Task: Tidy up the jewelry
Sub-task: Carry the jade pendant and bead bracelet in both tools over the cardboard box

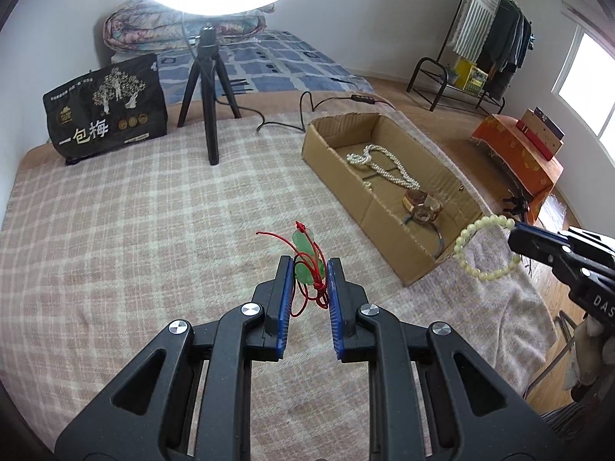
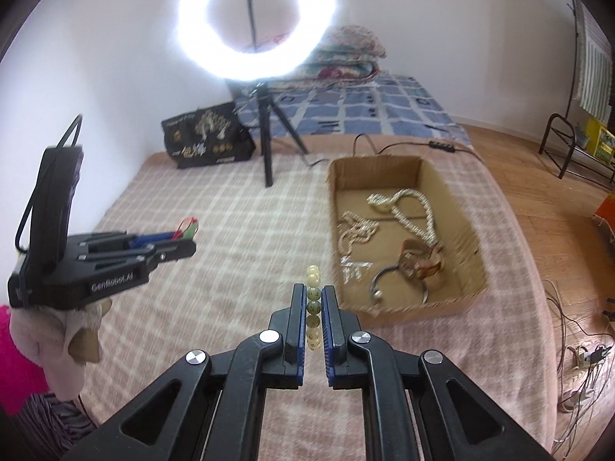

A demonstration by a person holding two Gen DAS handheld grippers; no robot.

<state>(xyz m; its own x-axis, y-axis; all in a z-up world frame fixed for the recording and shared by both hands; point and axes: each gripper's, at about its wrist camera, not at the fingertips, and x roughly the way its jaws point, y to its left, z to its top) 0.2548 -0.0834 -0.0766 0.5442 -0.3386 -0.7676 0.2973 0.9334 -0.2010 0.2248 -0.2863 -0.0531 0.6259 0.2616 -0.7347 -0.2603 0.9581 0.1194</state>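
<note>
My left gripper (image 1: 309,265) is shut on a green jade pendant (image 1: 303,247) with a tangled red cord, held above the checked blanket. From the right wrist view the same left gripper (image 2: 183,240) shows at the left, with a gloved hand under it. My right gripper (image 2: 312,292) is shut on a bracelet of pale beads (image 2: 313,309), seen edge-on between its pads. In the left wrist view that bead bracelet (image 1: 485,246) hangs as a ring from the right gripper (image 1: 515,232), just off the near corner of the cardboard box (image 1: 326,142).
The open cardboard box (image 2: 471,305) holds pearl necklaces (image 1: 388,169), a brown bangle (image 1: 421,203) and a metal ring (image 2: 399,282). A ring light on a black tripod (image 1: 209,88) and a black printed bag (image 1: 107,107) stand at the back of the blanket. Wooden floor lies to the right.
</note>
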